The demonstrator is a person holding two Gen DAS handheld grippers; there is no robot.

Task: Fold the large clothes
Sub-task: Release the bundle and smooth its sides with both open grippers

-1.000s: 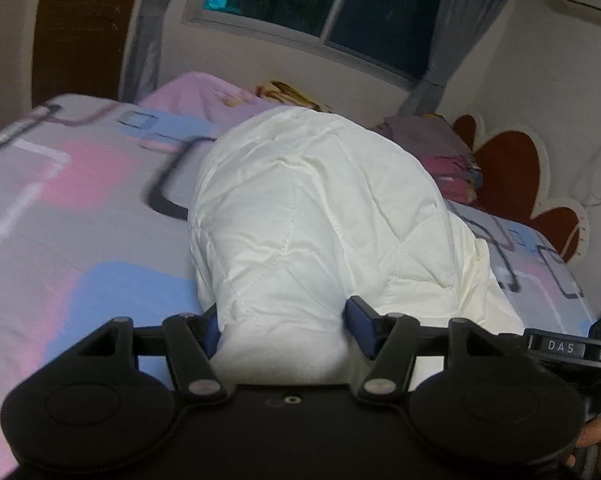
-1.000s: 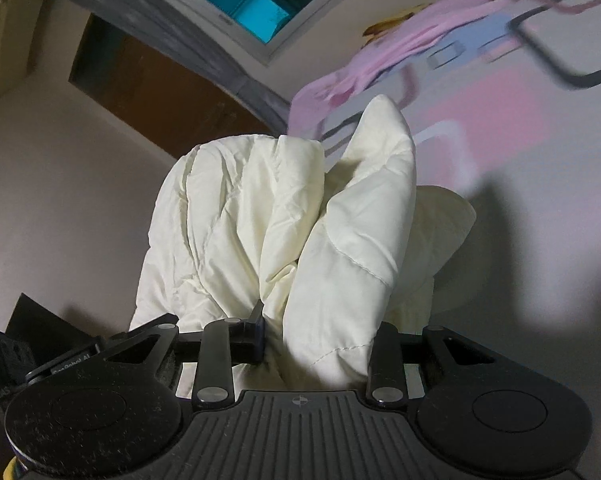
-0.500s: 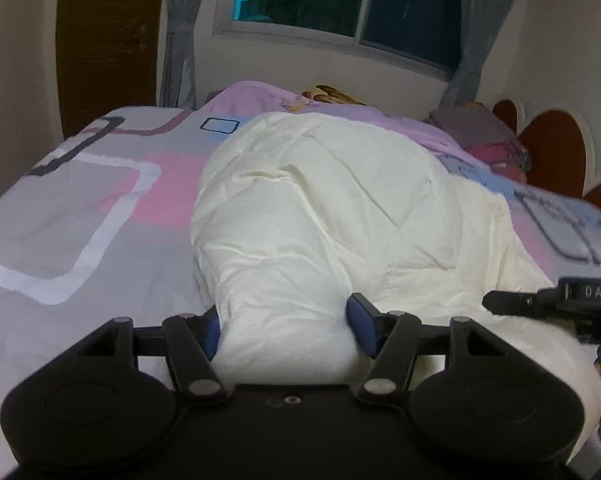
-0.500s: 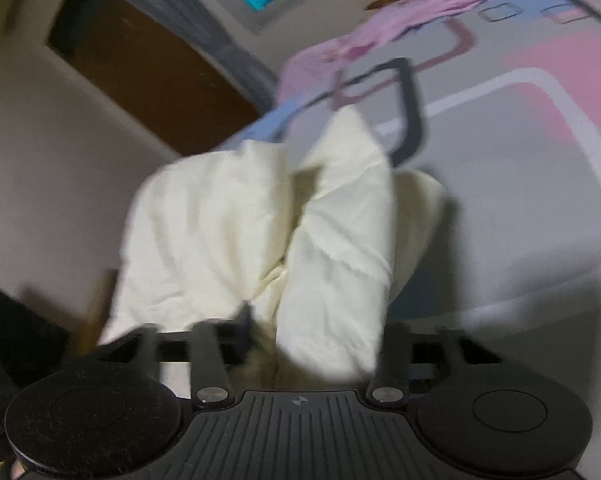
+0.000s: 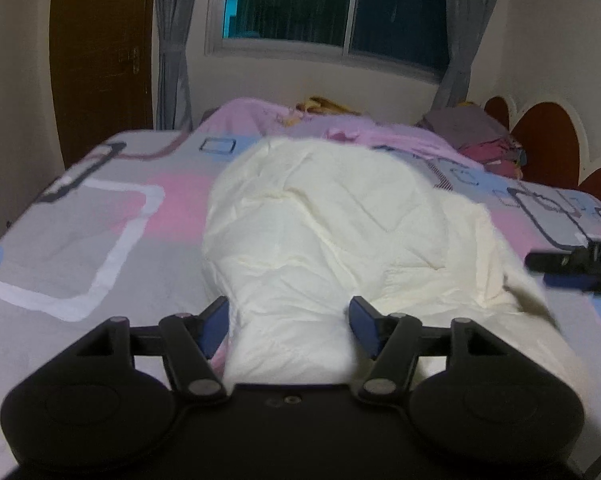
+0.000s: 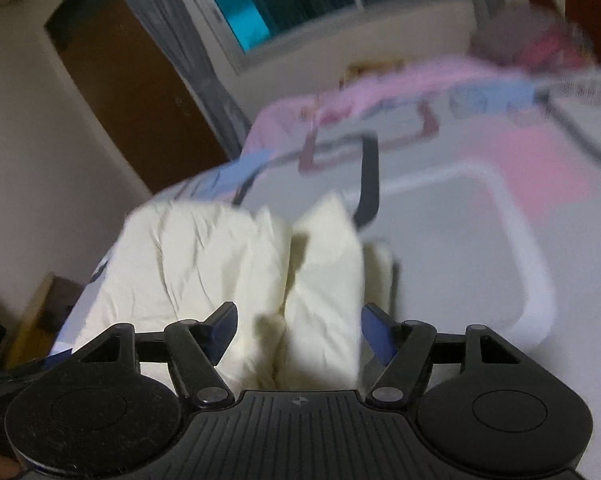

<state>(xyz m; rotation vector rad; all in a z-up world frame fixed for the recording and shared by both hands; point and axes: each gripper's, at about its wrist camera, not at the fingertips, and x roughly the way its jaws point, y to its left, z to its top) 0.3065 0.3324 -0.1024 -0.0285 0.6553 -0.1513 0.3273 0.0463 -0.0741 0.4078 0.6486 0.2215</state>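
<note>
Two grippers work one cream quilt (image 5: 324, 224), which lies bunched on the bed (image 5: 80, 232) with its near edge gathered toward the cameras. The left gripper (image 5: 288, 324) has a thick roll of that edge between its blue pads (image 5: 362, 322). The fabric fills the gap, so it reads as clamped on the quilt, probably to anchor this end while the fold is laid. From here the bulk stretches toward 12 o'clock, and a loose flap trails to 3 o'clock, where the other tool's black tip shows at the frame edge.

In the right wrist view, the right gripper (image 6: 298, 328) has just been opening. Two puffy folds of the quilt (image 6: 228, 272) stand between its jaws, but the pads look slack against them, which suggests a release so the fabric can settle on the bed (image 6: 452, 240). This view is blurred, so contact is uncertain.

The window (image 5: 332, 4) sits at 12 o'clock, the door (image 5: 100, 52) at 10.
</note>
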